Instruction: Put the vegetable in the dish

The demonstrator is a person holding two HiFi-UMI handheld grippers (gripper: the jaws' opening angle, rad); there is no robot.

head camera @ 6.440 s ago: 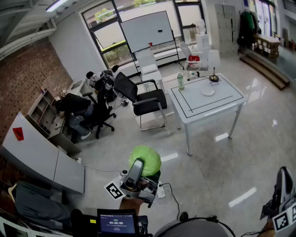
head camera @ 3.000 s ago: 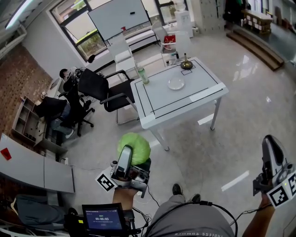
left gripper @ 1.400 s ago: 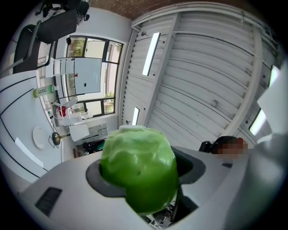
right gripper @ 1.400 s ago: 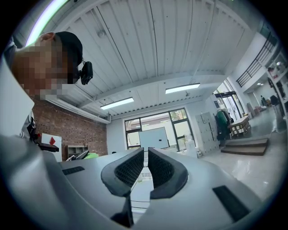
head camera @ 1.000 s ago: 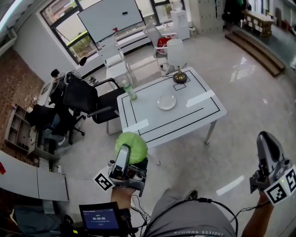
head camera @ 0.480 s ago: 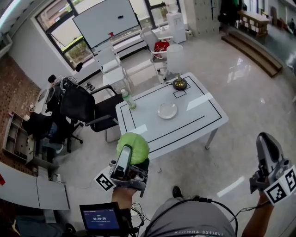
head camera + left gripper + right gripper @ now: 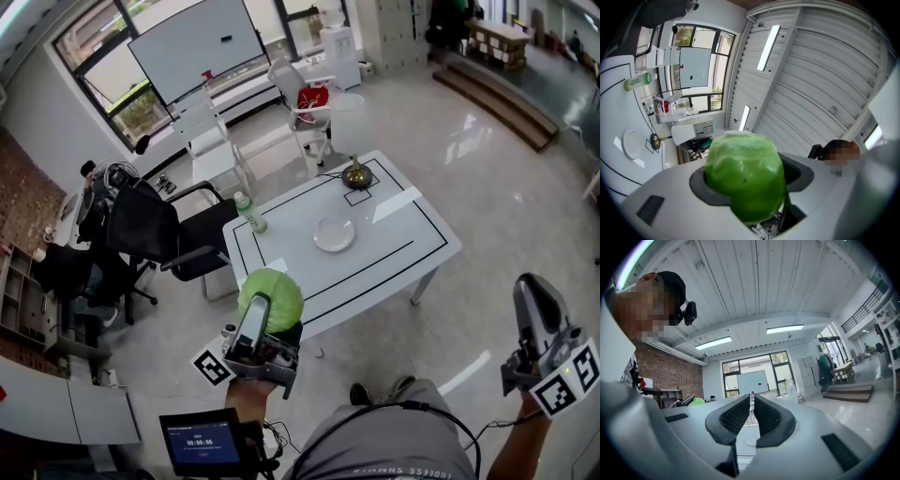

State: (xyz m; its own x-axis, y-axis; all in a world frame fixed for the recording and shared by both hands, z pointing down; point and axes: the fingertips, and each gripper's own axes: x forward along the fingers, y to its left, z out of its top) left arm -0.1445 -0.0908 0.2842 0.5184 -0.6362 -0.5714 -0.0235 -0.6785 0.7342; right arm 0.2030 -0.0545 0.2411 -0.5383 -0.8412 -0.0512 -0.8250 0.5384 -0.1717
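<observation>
Gripping a green cabbage [image 7: 277, 289], the left claw [image 7: 265, 314] has its jaws spread wide round the head, which bulges out between the pads. Claw and cabbage hang in the air just short of the white counter's [image 7: 412, 246] near edge, well apart from the dish [image 7: 334, 234] near the counter's middle. A bottle [image 7: 249, 214] stands at the counter's left corner, a lamp [image 7: 352, 141] at its far edge. The right claw [image 7: 752, 412], off to the right, has its jaws all but closed on nothing.
</observation>
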